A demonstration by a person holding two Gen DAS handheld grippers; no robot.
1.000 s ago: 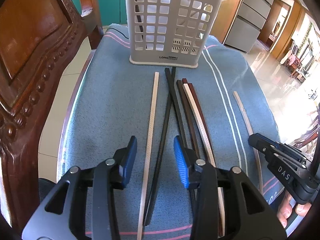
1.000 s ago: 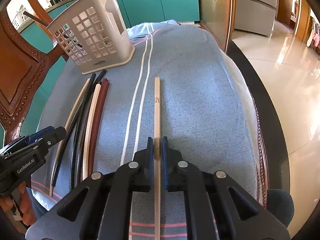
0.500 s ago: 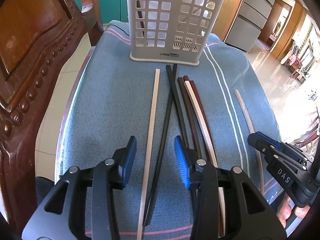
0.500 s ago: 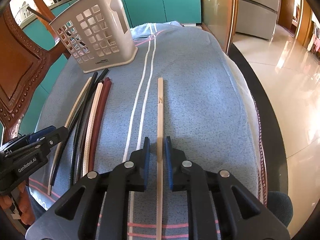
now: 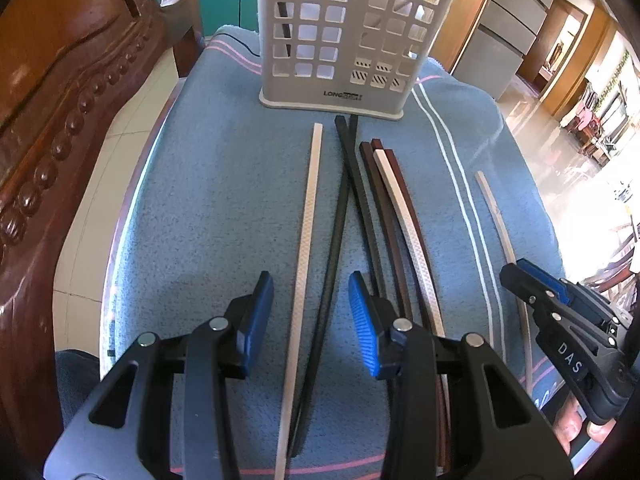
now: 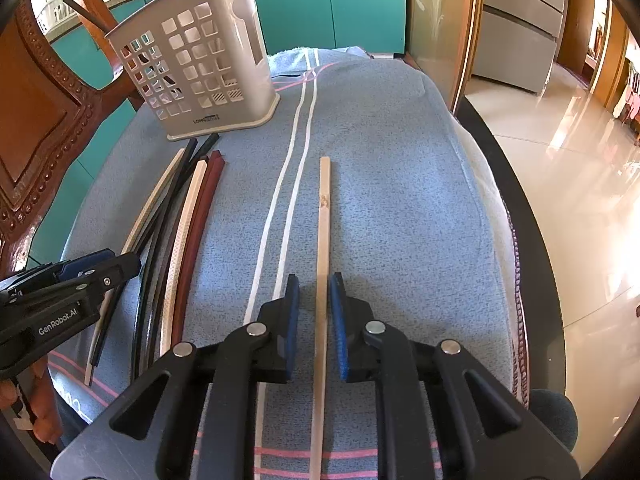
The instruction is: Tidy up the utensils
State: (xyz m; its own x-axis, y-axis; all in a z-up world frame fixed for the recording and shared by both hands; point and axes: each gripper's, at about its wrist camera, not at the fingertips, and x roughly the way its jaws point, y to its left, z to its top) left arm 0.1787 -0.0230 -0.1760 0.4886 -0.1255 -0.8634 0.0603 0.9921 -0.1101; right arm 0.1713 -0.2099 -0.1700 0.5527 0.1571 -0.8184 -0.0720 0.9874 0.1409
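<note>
Open blue towel [image 6: 400,184] lies right of the lone pale chopstick [image 6: 323,248]. Leftward, the bundled chopsticks [image 5: 376,216] crowd the path up to the utensil basket [image 5: 344,36]; the carved chair [image 5: 60,92] walls the left edge.

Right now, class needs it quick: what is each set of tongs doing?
Left tongs: open, holding nothing, straddling the pale chopstick and a black chopstick.
Right tongs: open, straddling the wooden chopstick, not gripping it.

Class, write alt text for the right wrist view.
The open right gripper straddles a pale wooden chopstick lying on a blue towel. More chopsticks lie left, before a grey utensil basket.
</note>
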